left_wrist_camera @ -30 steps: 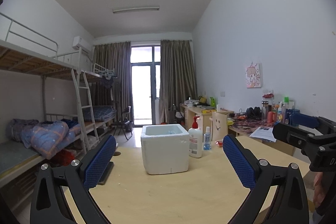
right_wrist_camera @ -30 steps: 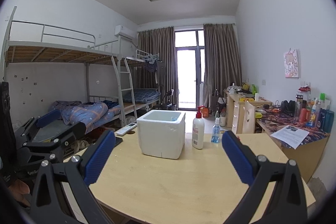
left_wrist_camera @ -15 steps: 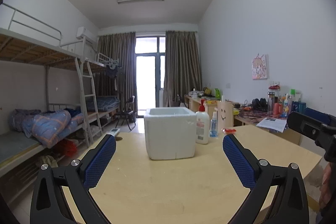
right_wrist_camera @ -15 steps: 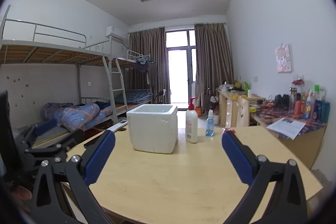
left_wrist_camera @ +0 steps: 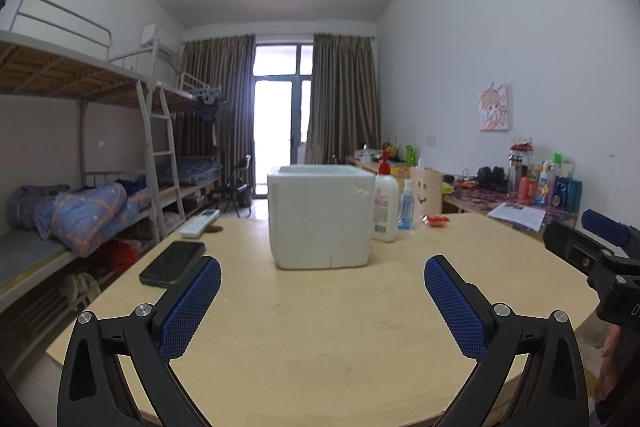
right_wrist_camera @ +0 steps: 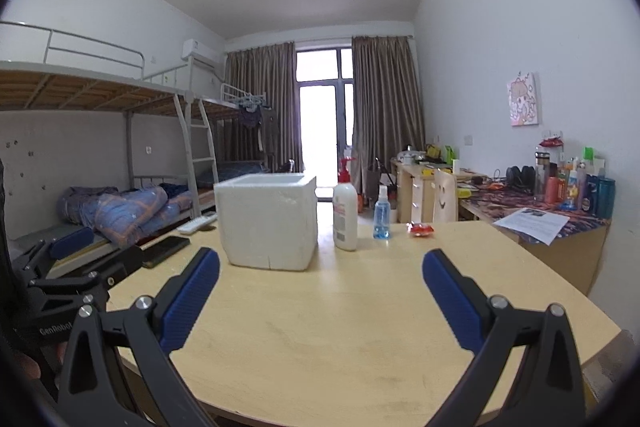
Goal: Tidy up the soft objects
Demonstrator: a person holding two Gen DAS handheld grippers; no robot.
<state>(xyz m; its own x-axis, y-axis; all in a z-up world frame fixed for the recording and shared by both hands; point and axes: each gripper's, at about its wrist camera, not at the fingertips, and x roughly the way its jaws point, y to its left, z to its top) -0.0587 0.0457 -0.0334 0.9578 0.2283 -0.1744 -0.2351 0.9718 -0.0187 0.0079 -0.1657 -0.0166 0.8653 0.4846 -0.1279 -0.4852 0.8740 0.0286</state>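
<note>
Step in hand, by judgement: approach, before any pickup. Left gripper (left_wrist_camera: 322,289) wide open, nothing between the pads, held low over the near part of the table (left_wrist_camera: 320,327). Right gripper (right_wrist_camera: 320,289) likewise wide open and empty, over the same near edge, to the right of the left gripper.

Foam box (left_wrist_camera: 320,215) upright at mid-table, open top, inside hidden from both views. Probable container for the soft objects. Lotion bottle (left_wrist_camera: 385,203) just beside the box's right side; spray bottle (left_wrist_camera: 406,207) next along. Small red item (right_wrist_camera: 420,229) near the far right of the table, too small to identify; possibly soft. Phone (left_wrist_camera: 173,263) and remote (left_wrist_camera: 199,223) at the left edge. No clearly soft object visible on the table. Bedding (left_wrist_camera: 88,215) on the lower bunk, well apart from the table.

Next move, by judgement: locate a soft object, possibly out of view; keep the jaws open on approach, close gently, then carry over the box rim without knocking the bottles.
</note>
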